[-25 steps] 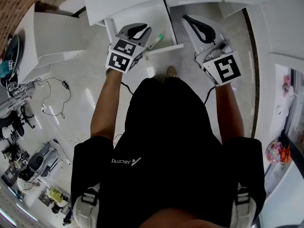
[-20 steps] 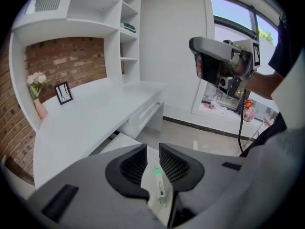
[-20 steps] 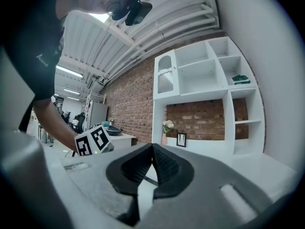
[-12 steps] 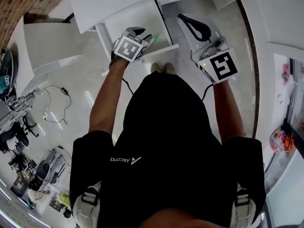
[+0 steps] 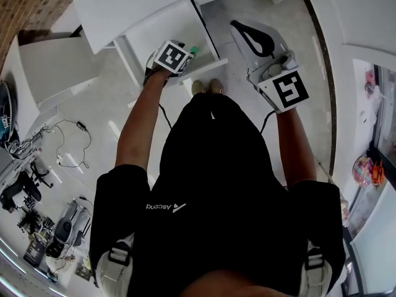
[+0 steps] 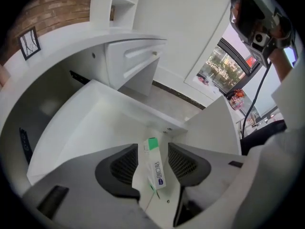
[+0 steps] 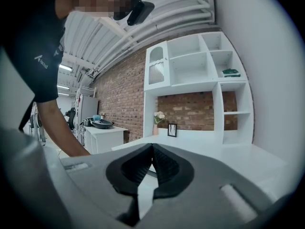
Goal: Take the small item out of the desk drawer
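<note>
Down into the open drawer (image 6: 86,128) with the left gripper (image 6: 153,149), nose tipped steeply at the drawer bottom. Jaws spread wide, just been opening, a black ribbed pad (image 6: 125,165) on either side of the small box (image 6: 155,168) and neither one pressing on it. Box white, with a green end and a blue oval mark, lying in the drawer close to the corner by the right-hand wall, green end pointing away from the camera. Not gripped, not lifted, resting on the drawer bottom. On the head view, only the marker cube (image 5: 173,57) of that gripper over the drawer, a sliver of green poking out just beside it. Over to the right gripper (image 7: 152,149): held roughly level, well apart from the drawer, out over the grey floor (image 5: 291,17) to the right of it. Fingertips closed together, nothing between them. Beyond those jaws, a white desk top (image 7: 238,151), a white shelf unit (image 7: 200,75) against a brick wall (image 7: 124,94), a small picture frame (image 7: 172,130) and a vase of flowers (image 7: 157,119) just beside it. Back on the head view, tangled cables (image 5: 68,129) well off to the left, and a pair of shoes (image 5: 207,86) right below the drawer front.
</note>
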`<state>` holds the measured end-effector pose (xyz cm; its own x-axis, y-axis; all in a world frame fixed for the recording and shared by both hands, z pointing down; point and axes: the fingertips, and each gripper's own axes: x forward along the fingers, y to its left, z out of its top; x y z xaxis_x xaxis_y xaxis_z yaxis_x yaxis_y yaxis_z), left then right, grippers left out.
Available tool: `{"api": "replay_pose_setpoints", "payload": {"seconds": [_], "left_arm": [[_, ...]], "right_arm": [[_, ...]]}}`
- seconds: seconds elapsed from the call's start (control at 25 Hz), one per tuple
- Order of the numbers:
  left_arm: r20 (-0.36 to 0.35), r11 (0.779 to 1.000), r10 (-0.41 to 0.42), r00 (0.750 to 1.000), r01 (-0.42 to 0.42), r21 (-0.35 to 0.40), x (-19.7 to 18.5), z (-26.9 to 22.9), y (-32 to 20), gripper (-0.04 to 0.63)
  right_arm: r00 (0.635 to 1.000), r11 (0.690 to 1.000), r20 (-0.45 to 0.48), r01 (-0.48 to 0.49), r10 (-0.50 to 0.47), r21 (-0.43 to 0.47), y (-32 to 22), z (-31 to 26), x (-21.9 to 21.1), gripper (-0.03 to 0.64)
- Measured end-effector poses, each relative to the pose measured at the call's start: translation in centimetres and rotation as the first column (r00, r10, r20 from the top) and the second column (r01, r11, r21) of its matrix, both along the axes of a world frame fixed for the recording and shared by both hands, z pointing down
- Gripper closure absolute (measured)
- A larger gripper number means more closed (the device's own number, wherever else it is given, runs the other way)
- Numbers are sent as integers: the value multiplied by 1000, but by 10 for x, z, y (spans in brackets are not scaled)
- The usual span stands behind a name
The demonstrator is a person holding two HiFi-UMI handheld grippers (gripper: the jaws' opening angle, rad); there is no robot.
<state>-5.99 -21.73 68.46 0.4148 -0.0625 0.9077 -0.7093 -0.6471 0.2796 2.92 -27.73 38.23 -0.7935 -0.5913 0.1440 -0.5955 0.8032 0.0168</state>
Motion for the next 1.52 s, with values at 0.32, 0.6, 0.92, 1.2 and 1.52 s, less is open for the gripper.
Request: {"api": "replay_pose_setpoints", "payload": {"seconds": [0.32,0.6,0.92,1.2,1.52], "left_arm": [[41,992,54,998,-49,-116,-1,38,11,393],[69,980,97,993,-84,-180,0,58,23,393],[80,976,107,991,-89,-200,-2,65,28,452],[93,981,100,991,-82,-176,-10,64,23,502],[52,994,43,998,-37,-102,-15,39,10,504]], "right_arm": [[998,997,-29,-55,53,-48,-7,14,20,615],[995,995,-39,-89,87,-48,-13,22,33,615],[993,993,-46,-108,106,-54,-10,22,36,615],[993,992,-48,-111,108,-60,-12,25,31,615],[994,993,-44,-103,100,-65,-7,27,21,615]]}}
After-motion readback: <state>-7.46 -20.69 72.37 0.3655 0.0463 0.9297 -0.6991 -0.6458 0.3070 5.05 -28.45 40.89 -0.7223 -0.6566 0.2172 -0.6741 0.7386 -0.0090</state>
